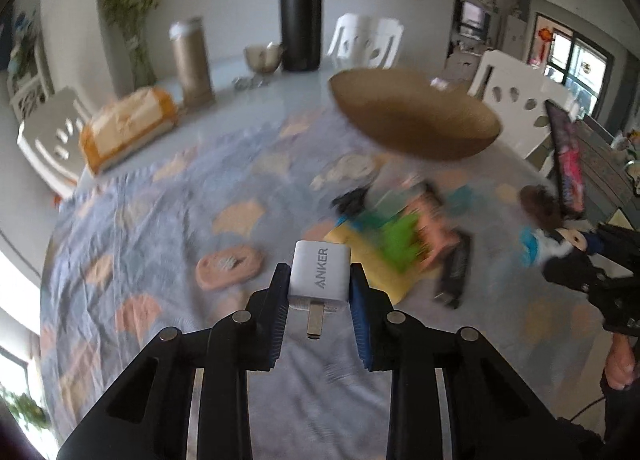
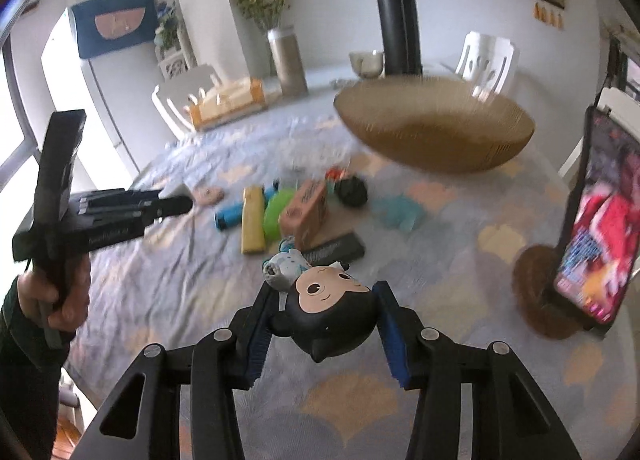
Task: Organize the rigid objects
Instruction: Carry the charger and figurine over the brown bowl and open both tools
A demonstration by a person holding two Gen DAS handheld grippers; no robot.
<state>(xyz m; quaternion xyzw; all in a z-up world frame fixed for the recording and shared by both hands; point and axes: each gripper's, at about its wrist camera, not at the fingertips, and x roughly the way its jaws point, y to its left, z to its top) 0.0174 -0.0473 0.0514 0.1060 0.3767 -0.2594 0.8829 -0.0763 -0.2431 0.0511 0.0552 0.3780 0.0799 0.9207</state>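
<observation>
Left hand-held gripper [image 1: 319, 288] clenched on white charger [image 1: 319, 275], right hand-held gripper [image 2: 326, 314] grasping cartoon figurine [image 2: 325, 308]; carry level over woven basket [image 2: 436, 132], release low inside

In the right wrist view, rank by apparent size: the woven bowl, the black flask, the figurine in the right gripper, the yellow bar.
1. woven bowl
2. figurine, though nearness to the camera inflates it
3. black flask, far back, so likely larger in reality
4. yellow bar
</observation>
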